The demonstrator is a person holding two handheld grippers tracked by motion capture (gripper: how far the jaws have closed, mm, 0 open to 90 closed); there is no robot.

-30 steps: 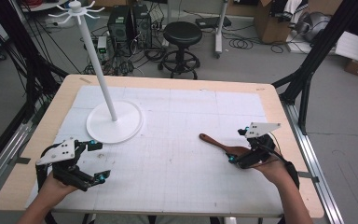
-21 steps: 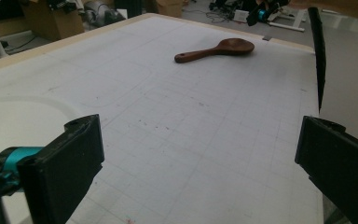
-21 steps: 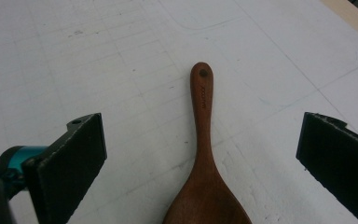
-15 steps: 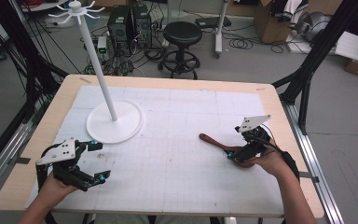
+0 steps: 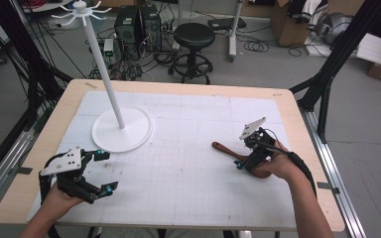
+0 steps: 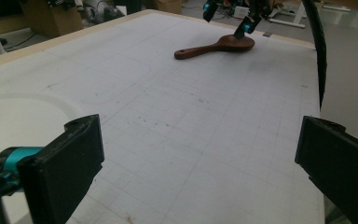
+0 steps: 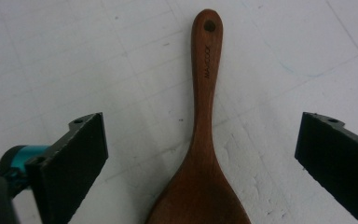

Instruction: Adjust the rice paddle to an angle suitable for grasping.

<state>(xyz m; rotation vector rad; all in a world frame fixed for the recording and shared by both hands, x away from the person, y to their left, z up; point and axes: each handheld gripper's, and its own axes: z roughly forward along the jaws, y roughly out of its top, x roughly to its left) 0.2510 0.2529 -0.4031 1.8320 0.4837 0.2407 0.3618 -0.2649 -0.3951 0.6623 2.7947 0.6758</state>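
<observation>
A dark wooden spoon [image 5: 233, 154] lies flat on the white mat [image 5: 188, 173] at the right, its handle end with a hole pointing left. My right gripper [image 5: 247, 157] hovers open just over the spoon's bowl end, tilted down at it. In the right gripper view the spoon [image 7: 202, 140] runs up between the two spread jaws, untouched. My left gripper [image 5: 105, 171] rests open near the table's front left with nothing between its jaws. From the left gripper view the spoon [image 6: 214, 46] lies far off under the right gripper [image 6: 228, 16].
A white stand with a round base [image 5: 122, 130], a tall pole and hooks on top stands at the mat's back left. The wooden table edge [image 5: 297, 124] borders the mat. A stool and cables sit on the floor beyond the table.
My right gripper has tipped forward and lowered over the spoon's bowl end. The spoon and my left gripper have stayed where they were.
</observation>
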